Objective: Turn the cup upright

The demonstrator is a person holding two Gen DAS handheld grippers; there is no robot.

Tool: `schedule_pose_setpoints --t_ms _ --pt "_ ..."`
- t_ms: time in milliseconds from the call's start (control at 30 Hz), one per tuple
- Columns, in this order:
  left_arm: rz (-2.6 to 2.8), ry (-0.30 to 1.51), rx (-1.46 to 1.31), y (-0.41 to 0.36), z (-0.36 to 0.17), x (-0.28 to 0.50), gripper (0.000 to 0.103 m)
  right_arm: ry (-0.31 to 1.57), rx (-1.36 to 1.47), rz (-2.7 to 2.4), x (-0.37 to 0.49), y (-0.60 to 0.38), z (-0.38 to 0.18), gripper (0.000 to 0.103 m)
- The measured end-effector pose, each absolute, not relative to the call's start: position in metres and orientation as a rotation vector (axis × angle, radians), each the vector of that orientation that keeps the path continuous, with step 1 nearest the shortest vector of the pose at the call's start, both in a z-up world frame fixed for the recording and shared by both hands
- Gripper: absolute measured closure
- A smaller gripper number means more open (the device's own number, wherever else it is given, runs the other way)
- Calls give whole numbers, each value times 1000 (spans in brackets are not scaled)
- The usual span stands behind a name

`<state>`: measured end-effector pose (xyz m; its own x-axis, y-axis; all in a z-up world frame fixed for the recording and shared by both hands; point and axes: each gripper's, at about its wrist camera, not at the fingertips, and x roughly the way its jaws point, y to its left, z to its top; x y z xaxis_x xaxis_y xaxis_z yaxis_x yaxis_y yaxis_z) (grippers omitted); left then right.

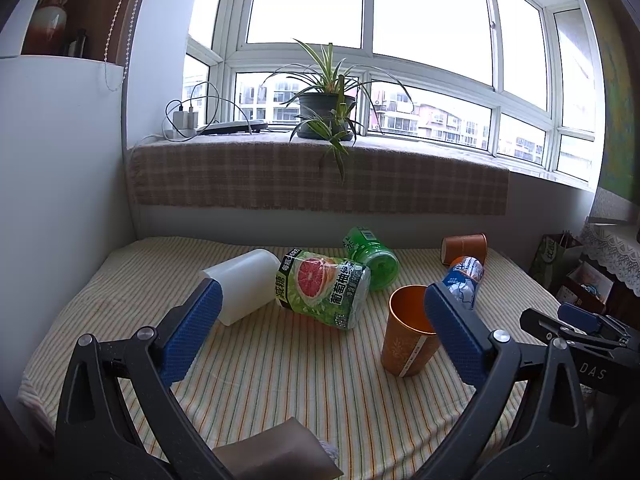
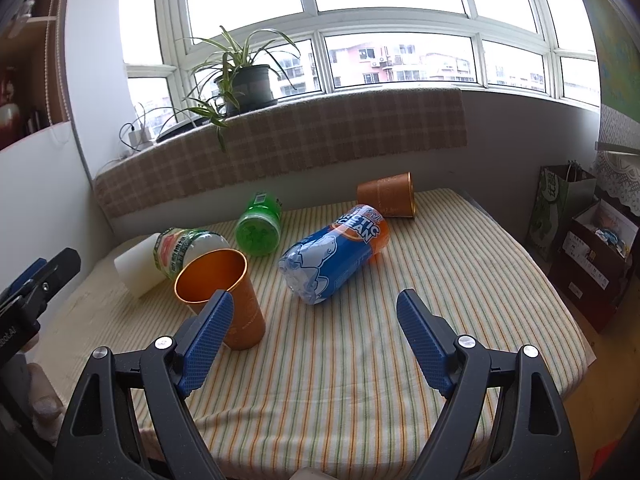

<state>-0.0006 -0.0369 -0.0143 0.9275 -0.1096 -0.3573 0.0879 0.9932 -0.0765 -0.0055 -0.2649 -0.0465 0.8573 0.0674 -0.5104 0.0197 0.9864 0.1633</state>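
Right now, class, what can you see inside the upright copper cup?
The upright copper cup opens upward; its visible orange inner wall is bare. The near rim hides its bottom, so whether anything lies there cannot be told. Both tongs are open, holding nothing.

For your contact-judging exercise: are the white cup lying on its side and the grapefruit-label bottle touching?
Touching. In the left wrist view the white cup has its closed end pressed against the grapefruit-label bottle, with no striped cloth showing between them.
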Motion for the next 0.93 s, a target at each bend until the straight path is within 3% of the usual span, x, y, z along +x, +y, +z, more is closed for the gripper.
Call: schedule_pose_setpoints --t_ms 933 --pt "-97 366 -43 -37 -15 -1 1 560 172 33 -4 -264 -50 19"
